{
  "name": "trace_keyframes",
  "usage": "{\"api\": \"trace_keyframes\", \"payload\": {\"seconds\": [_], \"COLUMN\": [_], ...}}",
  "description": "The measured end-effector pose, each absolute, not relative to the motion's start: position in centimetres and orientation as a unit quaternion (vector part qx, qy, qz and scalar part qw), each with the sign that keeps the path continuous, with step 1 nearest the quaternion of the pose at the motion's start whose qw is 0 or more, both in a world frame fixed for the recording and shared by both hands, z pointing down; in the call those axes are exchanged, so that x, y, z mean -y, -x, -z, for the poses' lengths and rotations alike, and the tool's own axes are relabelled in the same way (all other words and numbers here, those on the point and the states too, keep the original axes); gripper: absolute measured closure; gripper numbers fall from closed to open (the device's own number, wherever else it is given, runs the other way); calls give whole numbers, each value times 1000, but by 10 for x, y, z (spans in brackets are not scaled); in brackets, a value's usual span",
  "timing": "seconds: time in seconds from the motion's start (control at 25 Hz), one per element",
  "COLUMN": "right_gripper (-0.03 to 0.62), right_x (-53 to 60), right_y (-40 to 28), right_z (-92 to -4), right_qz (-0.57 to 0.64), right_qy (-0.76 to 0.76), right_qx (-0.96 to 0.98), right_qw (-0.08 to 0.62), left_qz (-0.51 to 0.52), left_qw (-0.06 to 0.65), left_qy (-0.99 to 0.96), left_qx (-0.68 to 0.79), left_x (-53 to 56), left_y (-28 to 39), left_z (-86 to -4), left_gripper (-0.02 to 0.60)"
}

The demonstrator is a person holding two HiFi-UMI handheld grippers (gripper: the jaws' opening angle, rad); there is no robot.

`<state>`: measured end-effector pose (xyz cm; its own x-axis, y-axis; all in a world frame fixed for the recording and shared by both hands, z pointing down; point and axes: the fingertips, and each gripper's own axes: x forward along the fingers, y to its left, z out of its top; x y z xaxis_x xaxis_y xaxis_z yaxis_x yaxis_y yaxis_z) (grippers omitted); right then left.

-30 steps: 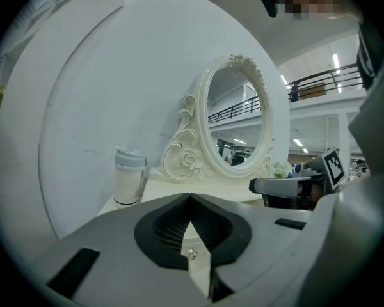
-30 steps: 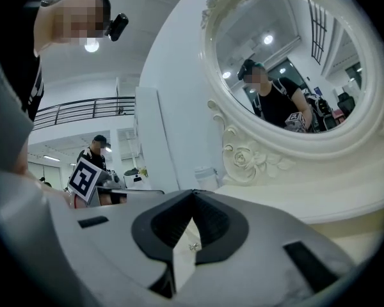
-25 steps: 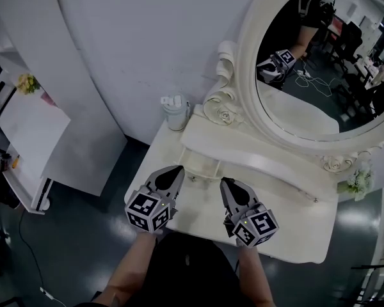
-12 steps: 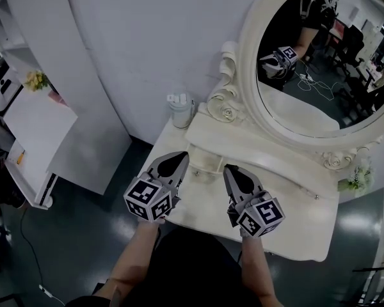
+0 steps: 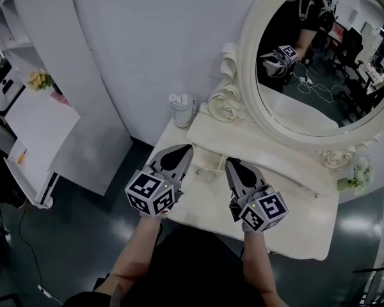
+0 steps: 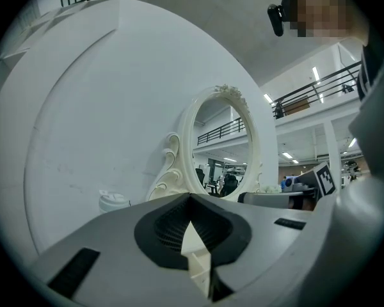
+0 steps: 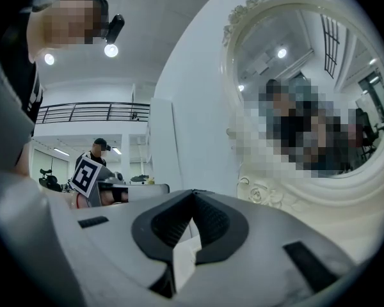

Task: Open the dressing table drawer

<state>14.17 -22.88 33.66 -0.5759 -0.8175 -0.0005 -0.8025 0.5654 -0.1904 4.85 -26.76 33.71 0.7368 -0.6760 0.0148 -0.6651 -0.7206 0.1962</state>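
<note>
Drawer of the cream dressing table (image 5: 208, 162): a small cream front in the low raised tier under the mirror, just beyond and between the two gripper tips; whether it is pulled out cannot be told. The left gripper (image 5: 182, 149) and right gripper (image 5: 232, 165) hover side by side above the surface, both jaws closed tip to tip with nothing between them. A white lidded cup (image 5: 182, 109) stands at the back left corner, just beside the carved scroll of the large oval cream-framed mirror (image 5: 307, 101). A small sprig of pale flowers (image 5: 353, 181) sits at the far right. Nothing lies between the jaws and the drawer. The cream surface (image 5: 294, 216) is bare right of the right gripper. Behind it rises a curved white wall (image 5: 147, 43); a dark glossy floor (image 5: 83, 235) lies beyond the left edge, with a white shelf unit (image 5: 41, 130) well apart.
</note>
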Motion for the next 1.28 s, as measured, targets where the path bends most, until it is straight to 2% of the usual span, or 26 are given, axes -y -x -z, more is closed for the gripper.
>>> {"api": "trace_keyframes", "payload": {"seconds": [1.28], "right_gripper": [591], "right_x": [243], "right_y": [-130], "right_z": [-345], "right_qz": [82], "right_qy": [456], "right_qx": [-886], "right_qw": [27], "left_qz": [37], "left_qw": [112], "left_qy": [-923], "left_qx": [366], "left_x": [284], "left_y": [-36], "left_z": [-343], "left_gripper": [581]}}
